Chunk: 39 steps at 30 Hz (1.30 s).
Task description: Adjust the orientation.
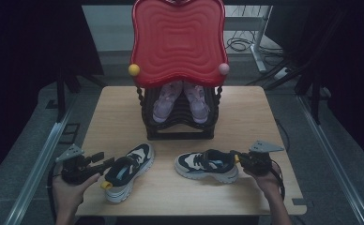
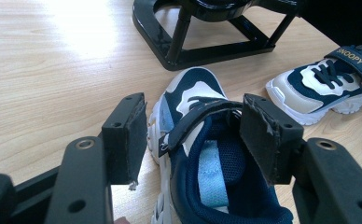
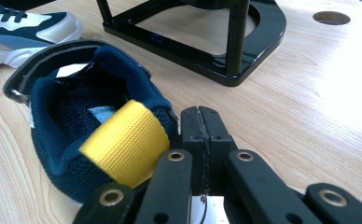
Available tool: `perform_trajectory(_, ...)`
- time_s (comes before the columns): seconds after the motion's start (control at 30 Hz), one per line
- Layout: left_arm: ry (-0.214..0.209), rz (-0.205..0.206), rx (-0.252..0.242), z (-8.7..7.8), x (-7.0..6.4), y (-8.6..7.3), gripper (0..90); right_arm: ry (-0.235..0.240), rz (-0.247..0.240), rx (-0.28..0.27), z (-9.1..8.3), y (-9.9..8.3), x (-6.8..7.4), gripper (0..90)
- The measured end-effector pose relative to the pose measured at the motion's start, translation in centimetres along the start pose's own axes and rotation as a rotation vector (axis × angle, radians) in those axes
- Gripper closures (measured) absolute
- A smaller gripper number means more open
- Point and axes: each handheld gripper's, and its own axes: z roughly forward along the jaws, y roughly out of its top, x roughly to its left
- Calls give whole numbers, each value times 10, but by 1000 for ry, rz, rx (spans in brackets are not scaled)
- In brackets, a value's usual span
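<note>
Two navy and white child's sneakers lie on the wooden table [image 1: 114,108]. My left gripper [image 1: 107,164] is at the heel end of the left sneaker [image 1: 129,165]. In the left gripper view my left gripper [image 2: 193,135] stands open, its pads [image 2: 125,135] on either side of that sneaker's [image 2: 193,93] strap and collar without squeezing them. The right sneaker [image 1: 203,165] points left. My right gripper [image 1: 236,157] sits at its heel. In the right gripper view my right gripper [image 3: 201,126] is shut, pads pressed together just right of the yellow heel tab [image 3: 128,140], with nothing visible between them.
A black shoe rack [image 1: 180,129] with a red wavy top [image 1: 178,40] stands at the back middle of the table, holding a pair of pink shoes [image 1: 163,101]. Its base [image 3: 244,65] lies close ahead of the right sneaker. A person's hands hold both grippers at the front edge.
</note>
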Motion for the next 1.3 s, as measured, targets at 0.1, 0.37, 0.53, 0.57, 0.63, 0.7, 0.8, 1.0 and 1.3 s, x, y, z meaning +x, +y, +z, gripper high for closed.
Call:
perform_trajectory(0.1,-1,1,2,1,0,0,416,-5,-6,-1,-1,-1,1,896)
perform_trajectory(0.37,0,2,4,0,0,0,416,-1,-16,1,-4,-1,3,896)
perform_trajectory(0.53,1,2,4,0,1,0,416,-7,-25,6,-7,-2,6,896)
perform_trajectory(0.57,1,2,5,0,1,0,416,-8,-27,6,-7,-2,6,897)
perform_trajectory(0.63,0,3,6,0,0,0,415,-7,-27,7,-7,-2,7,897)
perform_trajectory(0.7,1,3,5,0,1,0,415,-8,-31,4,-8,-3,8,896)
perform_trajectory(0.8,1,3,6,0,1,0,415,-10,-27,2,-9,-5,9,896)
perform_trajectory(1.0,3,0,2,-1,1,0,415,-7,-25,4,-12,-8,11,897)
perform_trajectory(1.3,1,3,2,-2,1,0,415,-3,-19,1,-19,-13,17,897)
